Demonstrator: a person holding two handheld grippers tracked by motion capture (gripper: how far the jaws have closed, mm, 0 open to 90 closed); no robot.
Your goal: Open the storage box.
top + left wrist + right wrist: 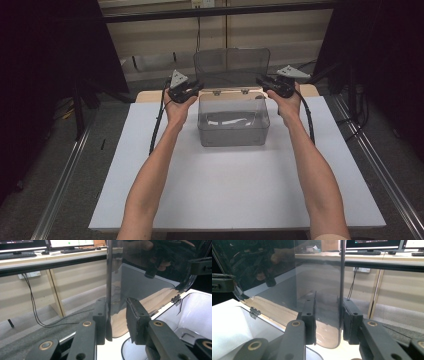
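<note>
While both grippers, left [198, 86] and right [260, 80], straddle the upright lid [231, 67] with fingers open, its thin, stiff, slick plastic edges judged the best hold.

Three cameras, one open lid shared
High view looks forward and down over the table [225, 190]; both gripper views sit close against the clear box's raised lid [232, 66] edges, at 10 and 2 o'clock.
</note>
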